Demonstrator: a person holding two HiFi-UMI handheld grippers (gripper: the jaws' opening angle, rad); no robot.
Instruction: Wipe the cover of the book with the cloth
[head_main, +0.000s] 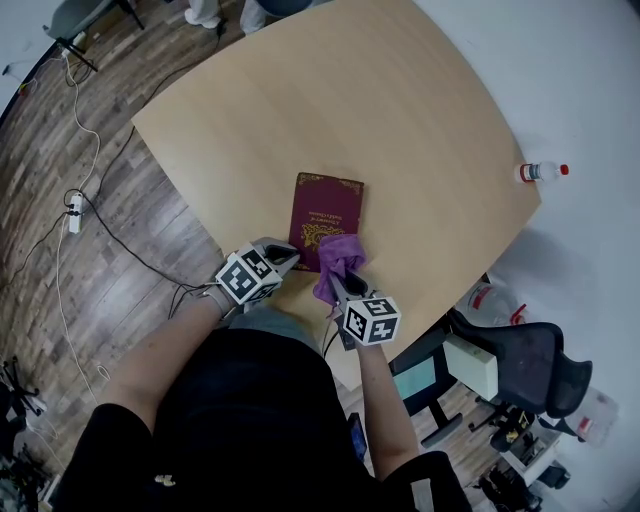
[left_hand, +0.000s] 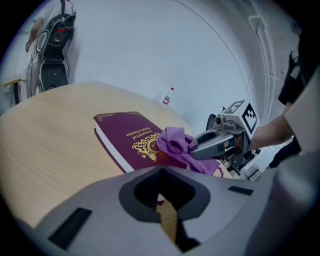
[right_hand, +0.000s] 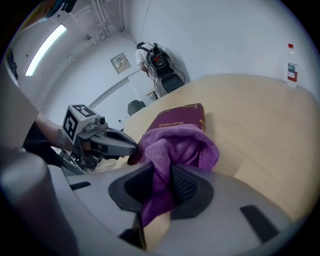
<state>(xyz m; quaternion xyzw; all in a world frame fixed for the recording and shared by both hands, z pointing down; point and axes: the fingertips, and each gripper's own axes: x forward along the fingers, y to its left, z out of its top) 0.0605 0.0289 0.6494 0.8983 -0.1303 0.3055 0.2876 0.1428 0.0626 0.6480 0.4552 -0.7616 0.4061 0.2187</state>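
Observation:
A maroon book (head_main: 325, 205) with gold print lies flat on the wooden table (head_main: 400, 110), close to the near edge. My right gripper (right_hand: 162, 186) is shut on a purple cloth (right_hand: 181, 144), and the bunched cloth (head_main: 338, 258) rests on the near right part of the cover. In the left gripper view the cloth (left_hand: 175, 142) covers the corner of the book (left_hand: 125, 131) beside the gold emblem. My left gripper (head_main: 288, 256) is shut with nothing in it, its tip at the book's near left corner. Whether it touches the book is unclear.
A small plastic bottle (head_main: 541, 172) with a red cap stands at the table's far right edge. A black office chair (head_main: 530, 362) and storage bins sit to the right on the floor. Cables and a power strip (head_main: 74, 212) lie on the wood floor at left.

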